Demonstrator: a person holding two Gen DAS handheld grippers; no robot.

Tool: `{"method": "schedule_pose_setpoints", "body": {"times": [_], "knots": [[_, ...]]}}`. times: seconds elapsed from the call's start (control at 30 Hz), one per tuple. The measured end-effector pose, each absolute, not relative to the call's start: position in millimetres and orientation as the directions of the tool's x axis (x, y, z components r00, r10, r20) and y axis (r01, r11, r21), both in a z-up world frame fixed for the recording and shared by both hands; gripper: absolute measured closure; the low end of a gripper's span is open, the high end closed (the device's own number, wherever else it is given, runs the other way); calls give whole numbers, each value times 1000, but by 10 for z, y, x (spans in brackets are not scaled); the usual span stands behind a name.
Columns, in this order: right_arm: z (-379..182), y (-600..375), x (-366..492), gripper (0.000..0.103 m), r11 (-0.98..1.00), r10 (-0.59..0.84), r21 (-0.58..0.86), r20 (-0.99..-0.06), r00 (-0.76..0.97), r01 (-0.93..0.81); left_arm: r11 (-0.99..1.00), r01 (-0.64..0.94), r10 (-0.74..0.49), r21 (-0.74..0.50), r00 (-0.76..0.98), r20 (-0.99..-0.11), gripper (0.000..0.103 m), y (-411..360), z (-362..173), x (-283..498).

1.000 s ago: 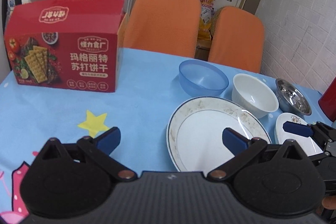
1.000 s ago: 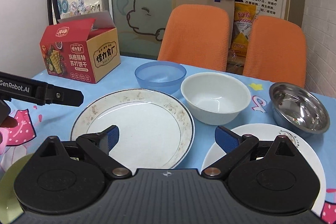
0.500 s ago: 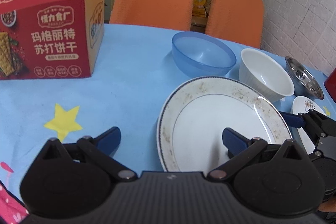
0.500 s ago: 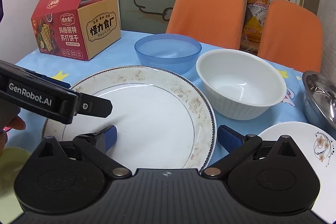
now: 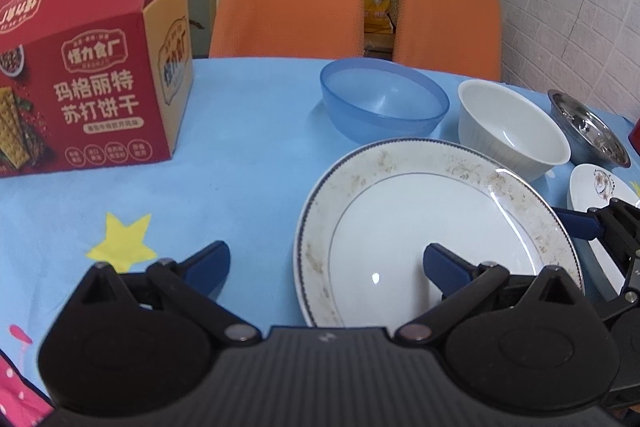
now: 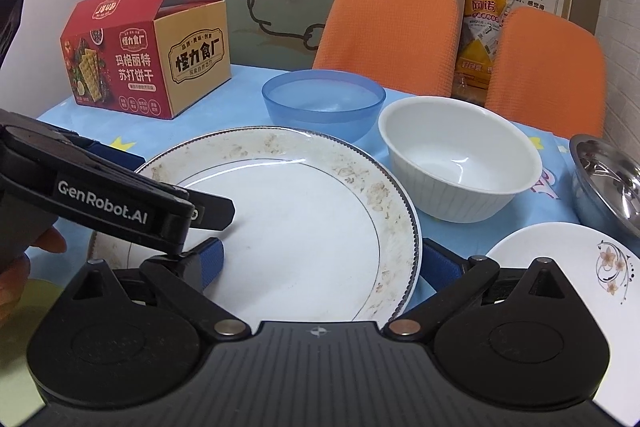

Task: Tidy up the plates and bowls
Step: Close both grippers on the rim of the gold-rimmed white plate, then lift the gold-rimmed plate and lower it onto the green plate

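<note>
Both tongs, the left gripper (image 5: 326,263) and right gripper (image 6: 320,263), stood open around the large white ceramic plate (image 6: 296,223). It looked stiff, glazed, slippery and breakable. Its raised rim seemed the best place to grip.

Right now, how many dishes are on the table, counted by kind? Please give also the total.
Plates: 2, the large plate and the small flowered plate.
Bowls: 3, the blue bowl, the white bowl and the steel bowl.
Total: 5 dishes.
</note>
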State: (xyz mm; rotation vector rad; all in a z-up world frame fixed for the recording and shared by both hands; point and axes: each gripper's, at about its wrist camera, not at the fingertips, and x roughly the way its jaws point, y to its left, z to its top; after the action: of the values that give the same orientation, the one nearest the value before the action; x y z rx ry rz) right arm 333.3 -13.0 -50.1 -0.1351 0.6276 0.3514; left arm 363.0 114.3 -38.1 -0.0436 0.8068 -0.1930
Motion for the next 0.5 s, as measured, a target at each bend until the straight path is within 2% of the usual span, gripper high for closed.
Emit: {"method": "schedule_pose_setpoints", "body": {"times": [0.07, 0.1, 0.2, 0.33, 0.5], "knots": [[-486, -122, 3297, 0, 935, 281, -12, -587, 759, -355, 978, 182, -201, -104, 673, -712, 13, 1071, -374, 3619], [-474, -120, 3292, 0, 931, 302, 11, -587, 751, -366, 973, 197, -221, -117, 672, -706, 24, 1034, -346, 3601], [-434, -81, 3274, 0, 930, 302, 13, -592, 747, -366, 982, 146, -184, -118, 648, -739, 24, 1023, -319, 3653], [-363, -139, 3281, 0, 924, 335, 59, -602, 725, -378, 975, 134, -222, -178, 634, -741, 25, 1112, -258, 3676], [-273, -89, 3209, 0, 929, 321, 41, -584, 745, -368, 980, 133, -199, -148, 654, -730, 25, 1094, -144, 3621]]}}
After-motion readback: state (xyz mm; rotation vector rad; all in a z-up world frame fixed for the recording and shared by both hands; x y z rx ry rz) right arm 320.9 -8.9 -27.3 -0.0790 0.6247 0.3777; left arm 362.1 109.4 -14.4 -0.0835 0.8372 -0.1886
